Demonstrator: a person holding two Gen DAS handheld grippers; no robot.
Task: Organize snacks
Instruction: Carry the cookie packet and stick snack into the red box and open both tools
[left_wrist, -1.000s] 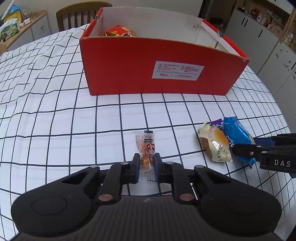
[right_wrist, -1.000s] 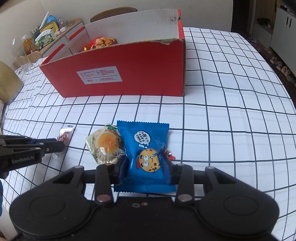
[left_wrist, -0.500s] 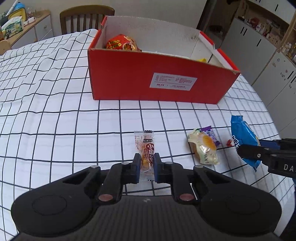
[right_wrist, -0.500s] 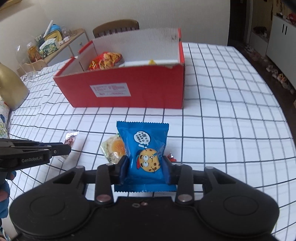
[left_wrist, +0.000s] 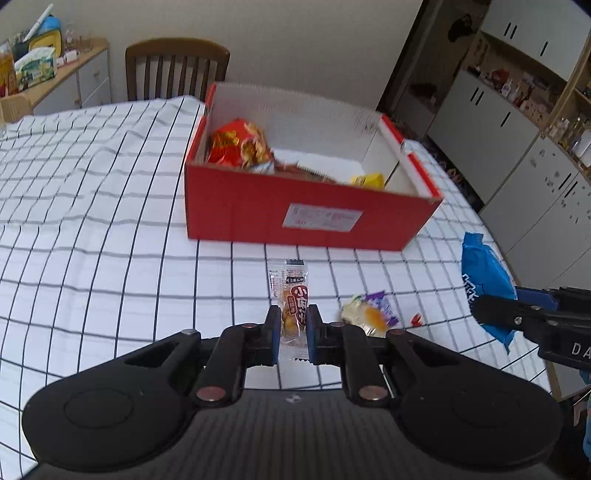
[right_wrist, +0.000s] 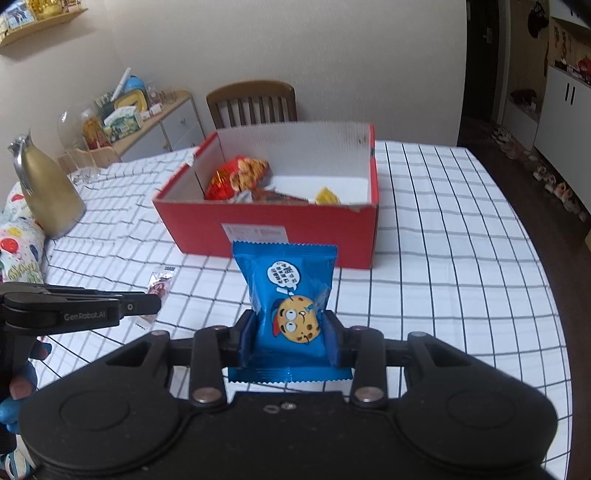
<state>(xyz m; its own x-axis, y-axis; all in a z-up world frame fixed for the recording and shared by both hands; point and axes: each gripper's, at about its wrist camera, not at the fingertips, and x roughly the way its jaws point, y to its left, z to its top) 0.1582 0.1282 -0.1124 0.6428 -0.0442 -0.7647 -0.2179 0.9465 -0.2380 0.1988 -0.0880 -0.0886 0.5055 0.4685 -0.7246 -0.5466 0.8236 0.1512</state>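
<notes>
The left gripper (left_wrist: 290, 338) has its fingers pinching a small clear sachet with red lettering (left_wrist: 291, 306), held above the white black-gridded surface (left_wrist: 110, 258). The right gripper (right_wrist: 290, 341) has its fingers clamped on a blue cookie-print packet (right_wrist: 290, 295), also aloft. Beyond both stands the open red cardboard box (left_wrist: 306, 218) containing snacks. A yellowish wrapped bun (left_wrist: 365, 317) lies on the surface between the grippers.

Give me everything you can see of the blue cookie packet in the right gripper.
The blue cookie packet is a glossy plastic pillow pack with crimped zigzag seams at top and bottom. Its front shows a cartoon cookie face and a white speech bubble with print too small to read. It looks sealed and puffy, standing roughly upright, face to the camera. The right gripper is shut on its lower half, blue pads pressing both sides, holding it clear of the checked tablecloth in front of the red box. Nothing else touches it.
</notes>
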